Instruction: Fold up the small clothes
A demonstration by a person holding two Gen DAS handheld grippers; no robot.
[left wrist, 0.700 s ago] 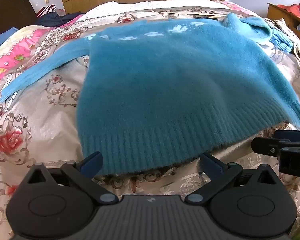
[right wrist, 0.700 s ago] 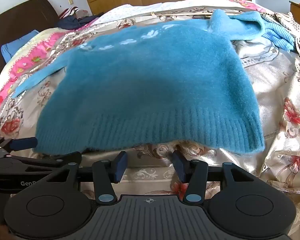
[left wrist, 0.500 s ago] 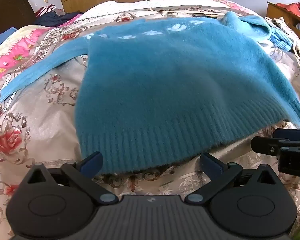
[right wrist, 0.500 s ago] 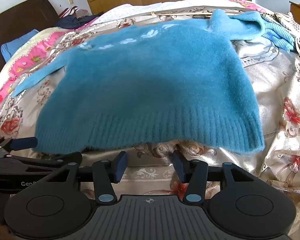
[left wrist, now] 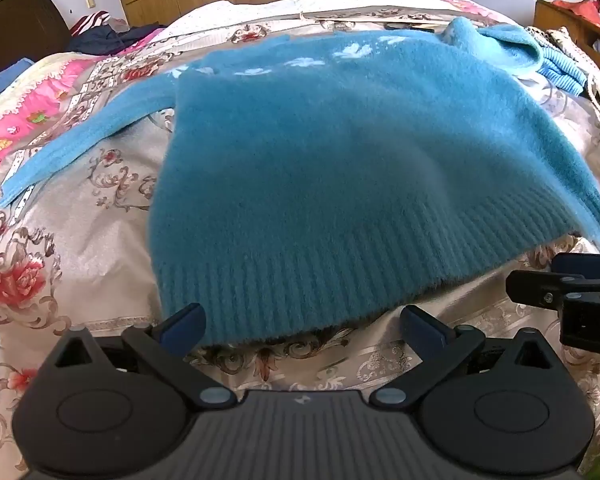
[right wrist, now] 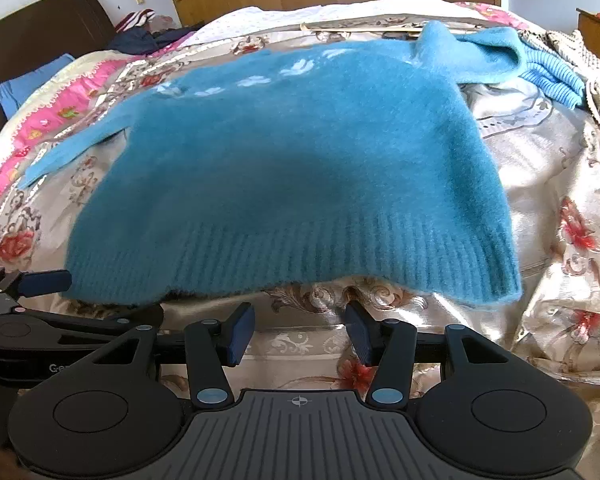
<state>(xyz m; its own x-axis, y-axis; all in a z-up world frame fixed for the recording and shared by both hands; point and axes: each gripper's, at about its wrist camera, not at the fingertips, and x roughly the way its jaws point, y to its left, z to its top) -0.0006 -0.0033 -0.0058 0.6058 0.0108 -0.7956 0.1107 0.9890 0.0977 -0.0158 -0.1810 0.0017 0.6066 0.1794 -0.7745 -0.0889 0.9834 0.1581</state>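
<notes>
A fuzzy teal sweater (left wrist: 340, 168) lies flat on the bed, ribbed hem toward me, with white flower marks near the neck. It also shows in the right wrist view (right wrist: 300, 168). Its left sleeve (left wrist: 80, 136) stretches out to the left; its right sleeve (right wrist: 500, 56) is bunched at the far right. My left gripper (left wrist: 302, 326) is open wide, just short of the hem's left half, empty. My right gripper (right wrist: 300, 326) is open, just below the hem's middle, empty. Each gripper shows at the edge of the other's view.
The bed is covered by a floral satin quilt (left wrist: 80, 248) with a pink patterned blanket (left wrist: 24, 120) at the left. Dark clothes (left wrist: 108, 36) lie by the headboard. More garments (right wrist: 572, 56) lie at the far right, next to a wooden cabinet (left wrist: 560, 12).
Both grippers have edged slightly closer to the hem. The sweater has not moved.
</notes>
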